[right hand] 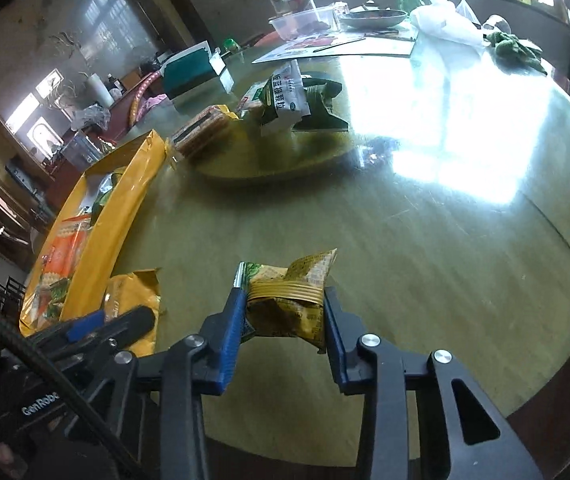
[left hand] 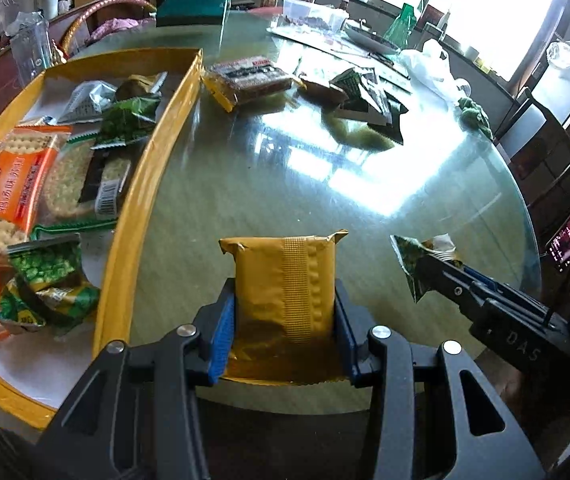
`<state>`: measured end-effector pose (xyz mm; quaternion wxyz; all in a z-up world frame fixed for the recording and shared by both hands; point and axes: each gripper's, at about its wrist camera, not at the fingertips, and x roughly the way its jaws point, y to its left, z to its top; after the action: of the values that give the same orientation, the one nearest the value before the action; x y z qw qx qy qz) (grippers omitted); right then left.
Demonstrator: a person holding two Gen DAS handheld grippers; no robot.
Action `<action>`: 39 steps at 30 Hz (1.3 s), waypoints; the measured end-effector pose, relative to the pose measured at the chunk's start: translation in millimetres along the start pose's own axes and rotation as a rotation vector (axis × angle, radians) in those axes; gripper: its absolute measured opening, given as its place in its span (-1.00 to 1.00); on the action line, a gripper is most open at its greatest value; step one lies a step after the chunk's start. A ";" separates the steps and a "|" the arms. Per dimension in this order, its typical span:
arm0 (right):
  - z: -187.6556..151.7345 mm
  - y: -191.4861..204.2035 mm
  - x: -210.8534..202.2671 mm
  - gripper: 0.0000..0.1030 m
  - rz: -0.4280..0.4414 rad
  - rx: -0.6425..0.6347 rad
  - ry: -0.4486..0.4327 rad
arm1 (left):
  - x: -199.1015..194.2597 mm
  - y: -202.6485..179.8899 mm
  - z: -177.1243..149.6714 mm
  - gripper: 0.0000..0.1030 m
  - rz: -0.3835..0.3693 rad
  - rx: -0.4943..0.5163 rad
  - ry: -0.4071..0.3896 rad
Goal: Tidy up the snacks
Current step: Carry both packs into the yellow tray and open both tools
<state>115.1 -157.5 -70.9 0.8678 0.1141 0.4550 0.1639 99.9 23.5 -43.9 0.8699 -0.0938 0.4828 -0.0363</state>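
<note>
Snacks are maybe halfway sorted, going by what's lying around. The yellow box [left hand: 153, 152] on the left already has a decent pile in it: cracker packs [left hand: 17, 184], a few green packets, a silvery one at the far end. Both grippers are loaded right now. The left gripper [left hand: 285, 320] is clamped on a mustard-yellow packet [left hand: 285, 280], held just right of the box wall over the near edge of the table. The right gripper [right hand: 285, 320] has its pads pressed into a small crinkly green-and-yellow packet [right hand: 289, 300], squashing it a bit, over the near right part of the table. So those two look like the next ones to go in, I'd guess.

Still left out on the table: a dark biscuit pack [left hand: 249, 76] right by the box's far corner, and a little heap of green and dark packets [left hand: 361, 96] further right.

The table [left hand: 285, 184] is a big round one with a shiny glass top, lots of window glare on it. Far side is cluttered: a clear plastic tub [left hand: 309, 12], jars, a dish, a white plastic bag [left hand: 429, 64], a green cloth [left hand: 475, 114]. Bright windows behind, and a phone [left hand: 569, 236] glowing at the right edge.
</note>
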 end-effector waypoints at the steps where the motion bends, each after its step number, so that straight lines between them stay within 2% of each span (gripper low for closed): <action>1: 0.3 0.1 0.0 -0.29 0.001 0.002 0.000 | -2.2 -0.2 -0.4 -0.12 -0.007 -0.001 -0.005; 8: -0.9 19.2 -16.0 -0.29 0.063 -0.021 -0.058 | -21.7 4.4 0.9 -0.12 -0.071 -0.036 -0.020; 15: 1.5 56.3 -25.1 -0.29 0.125 -0.113 -0.093 | -70.0 27.0 -4.5 -0.12 -0.094 -0.079 -0.134; 19: -0.5 78.5 -25.6 -0.29 0.183 -0.161 -0.086 | -92.6 56.5 -8.7 -0.12 -0.027 -0.130 -0.210; 27: 0.0 130.5 -16.4 -0.29 0.277 -0.255 -0.062 | -114.7 124.0 -3.2 -0.12 0.070 -0.256 -0.262; 34: 3.1 167.1 5.4 -0.29 0.303 -0.300 -0.031 | -119.6 166.8 -1.9 -0.12 0.126 -0.335 -0.286; 39: 9.1 188.3 23.5 -0.29 0.302 -0.327 -0.007 | -112.9 187.2 -3.0 -0.12 0.146 -0.372 -0.269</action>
<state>101.1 24.4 -18.1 0.8419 0.0390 0.3972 0.3633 32.4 223.9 11.5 0.8944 -0.2212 0.3665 0.1292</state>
